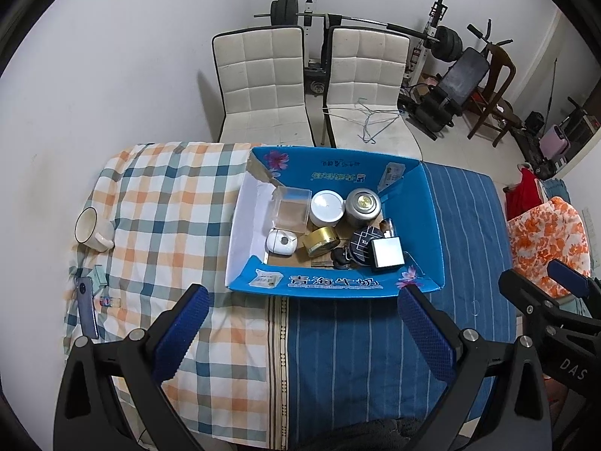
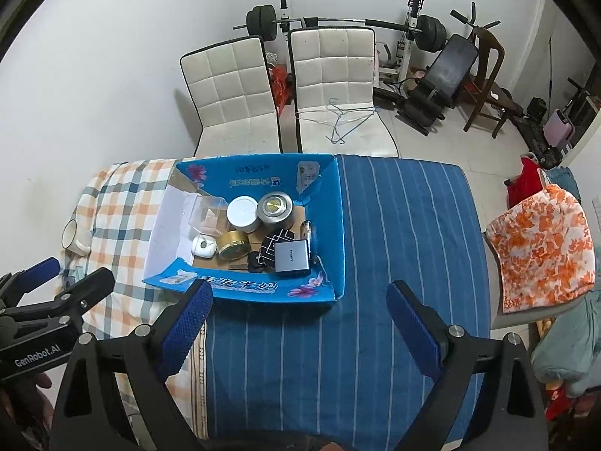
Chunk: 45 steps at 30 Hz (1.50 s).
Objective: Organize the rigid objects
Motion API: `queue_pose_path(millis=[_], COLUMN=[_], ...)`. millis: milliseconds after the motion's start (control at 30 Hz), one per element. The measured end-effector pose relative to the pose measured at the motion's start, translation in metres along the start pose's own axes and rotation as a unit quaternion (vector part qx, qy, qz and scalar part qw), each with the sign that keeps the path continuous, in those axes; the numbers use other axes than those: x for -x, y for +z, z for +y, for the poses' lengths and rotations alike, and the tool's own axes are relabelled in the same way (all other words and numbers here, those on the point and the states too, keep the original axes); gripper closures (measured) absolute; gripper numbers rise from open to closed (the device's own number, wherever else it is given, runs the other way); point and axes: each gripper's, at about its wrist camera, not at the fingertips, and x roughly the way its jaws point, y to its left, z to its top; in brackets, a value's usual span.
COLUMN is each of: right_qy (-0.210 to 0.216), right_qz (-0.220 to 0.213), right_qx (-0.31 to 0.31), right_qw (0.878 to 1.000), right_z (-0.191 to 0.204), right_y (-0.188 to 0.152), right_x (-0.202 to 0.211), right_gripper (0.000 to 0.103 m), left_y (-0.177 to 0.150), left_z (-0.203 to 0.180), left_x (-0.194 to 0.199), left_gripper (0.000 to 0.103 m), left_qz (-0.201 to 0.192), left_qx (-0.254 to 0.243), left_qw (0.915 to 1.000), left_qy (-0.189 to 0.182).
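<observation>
Left claw point(image 1: 300, 323) and right claw point(image 2: 296, 319) held wide open, empty, w/ blue carton point(image 1: 338, 285) at 12 o'clock; mug point(image 1: 92, 229) left outside at 10, prob. next.

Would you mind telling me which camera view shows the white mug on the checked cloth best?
The left wrist view: the white mug lies on its side, its dark-rimmed mouth and handle plain to see. In the right wrist view the mug is smaller, near the left edge, above the left gripper.
</observation>
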Motion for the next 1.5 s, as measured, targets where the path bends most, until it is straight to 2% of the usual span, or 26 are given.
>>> queue_pose_path(millis=[1100,1500], right_qy=[-0.011,-0.013], right_qz=[-0.006,0.008], right_qx=[-0.007,-0.004], right_qw=[1.000,1.000], right_z=[-0.008,-0.007], right_y=[0.001,-0.003], right_x=[-0.002,-0.011], right_gripper=[0.007,0.007], left_y=[0.005,0.003], left_z=[0.002,0.001], left_x=[-0.007,-0.021], left_gripper=[0.000,0.000], left_qz=[0.005,0.020], left_qx=[-0.002,-0.010], left_qw=[1.0000,0.9998], left_qy=[0.002,0.004])
